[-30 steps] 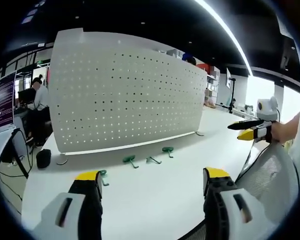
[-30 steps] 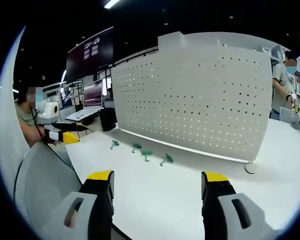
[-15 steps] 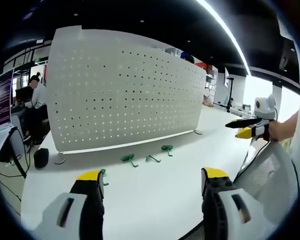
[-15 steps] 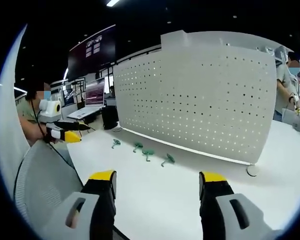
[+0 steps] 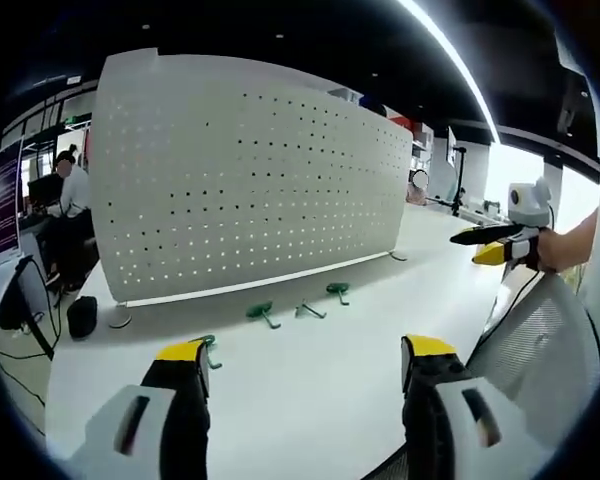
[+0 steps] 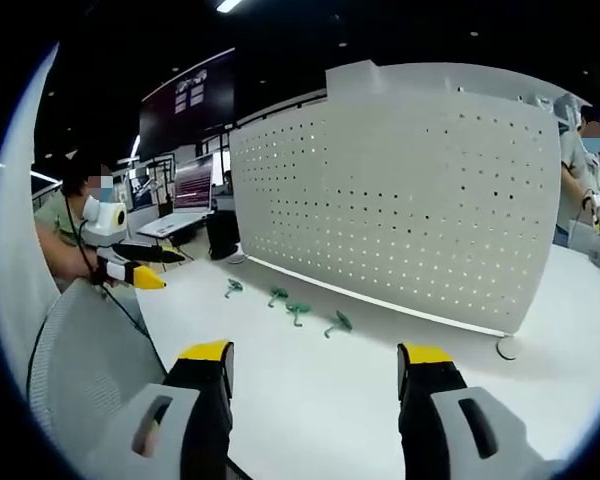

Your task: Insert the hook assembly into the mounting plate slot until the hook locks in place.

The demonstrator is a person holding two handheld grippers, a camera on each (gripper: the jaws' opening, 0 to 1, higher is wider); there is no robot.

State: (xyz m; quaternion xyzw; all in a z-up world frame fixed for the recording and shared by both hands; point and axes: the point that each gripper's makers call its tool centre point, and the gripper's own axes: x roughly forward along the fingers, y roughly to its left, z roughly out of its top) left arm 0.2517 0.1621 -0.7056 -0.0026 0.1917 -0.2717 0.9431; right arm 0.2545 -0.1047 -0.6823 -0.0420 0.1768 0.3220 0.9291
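Both grippers, left gripper [image 5: 300,365] and right gripper [image 6: 315,365], are hovering wide open and empty; green hooks [image 5: 263,312] are lying at 12 o'clock before the pegboard [image 5: 250,190].

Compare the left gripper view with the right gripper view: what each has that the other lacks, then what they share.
Left gripper view: the right gripper at the right, a seated person, a black bag. Right gripper view: the left gripper at the left, a dark wall screen, a standing person. Both: the white pegboard, four green hooks on the white table, open jaws.
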